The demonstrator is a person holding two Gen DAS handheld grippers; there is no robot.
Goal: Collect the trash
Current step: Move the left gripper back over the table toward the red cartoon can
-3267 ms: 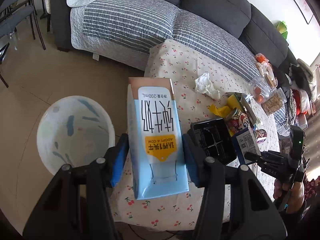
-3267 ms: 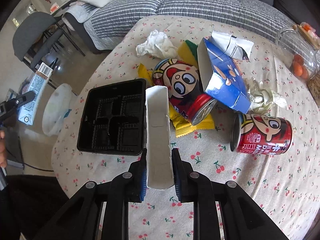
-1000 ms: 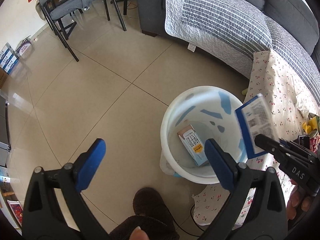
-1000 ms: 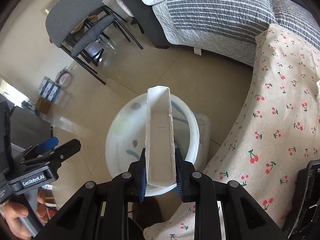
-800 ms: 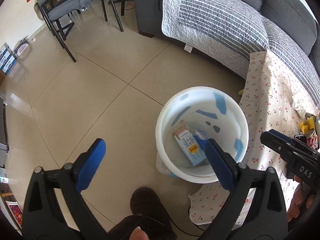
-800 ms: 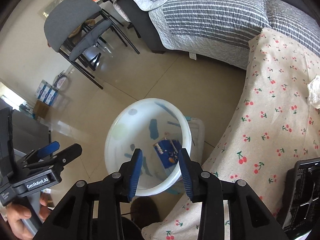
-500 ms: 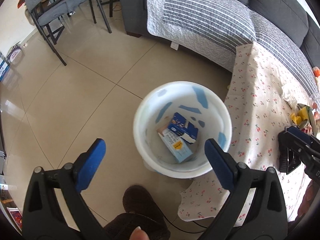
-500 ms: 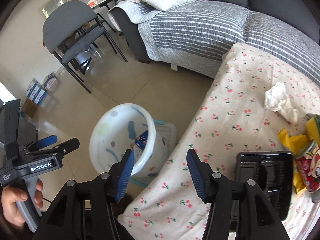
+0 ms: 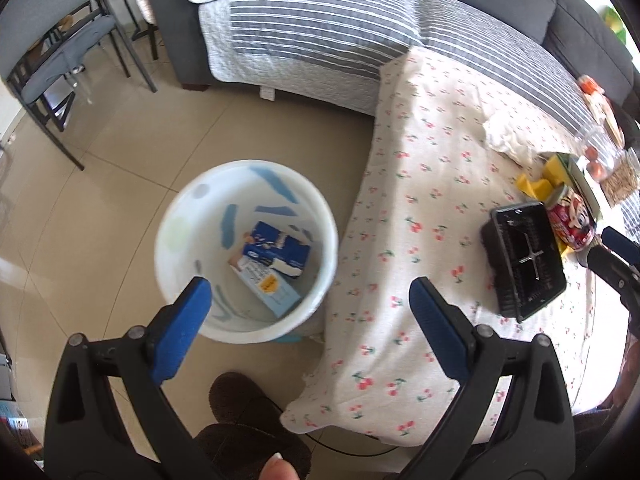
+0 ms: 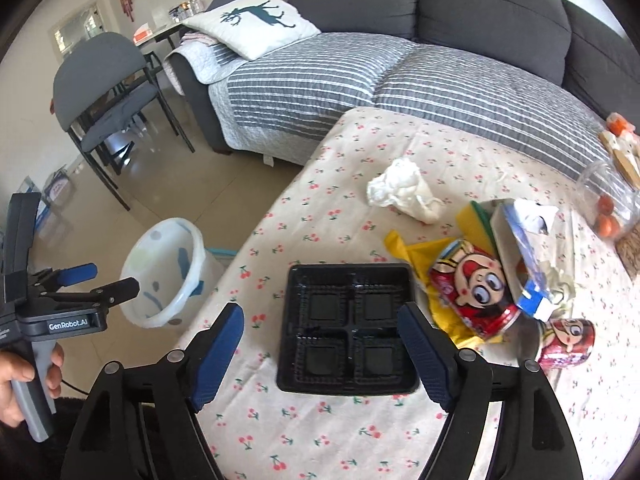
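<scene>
Right wrist view: the right gripper (image 10: 320, 344) hangs over the black plastic tray (image 10: 347, 326), which fills the middle of the frame directly ahead of the jaws. The jaws are opening, wide apart, with nothing gripped; the tray sits between their tips in the picture, but I cannot tell whether they are down at its level. It is squarish, thin, glossy moulded plastic with four shallow wells, lying flat on the cherry-print cloth of the table (image 10: 320, 436). This hand looks nearer to it. To its right lie two red cans (image 10: 472, 300), a yellow wrapper and crumpled tissue (image 10: 404, 190).

In the left wrist view, the left gripper (image 9: 308, 308) is spread wide and empty above the white bin (image 9: 244, 252), lower left, which holds two cartons.
</scene>
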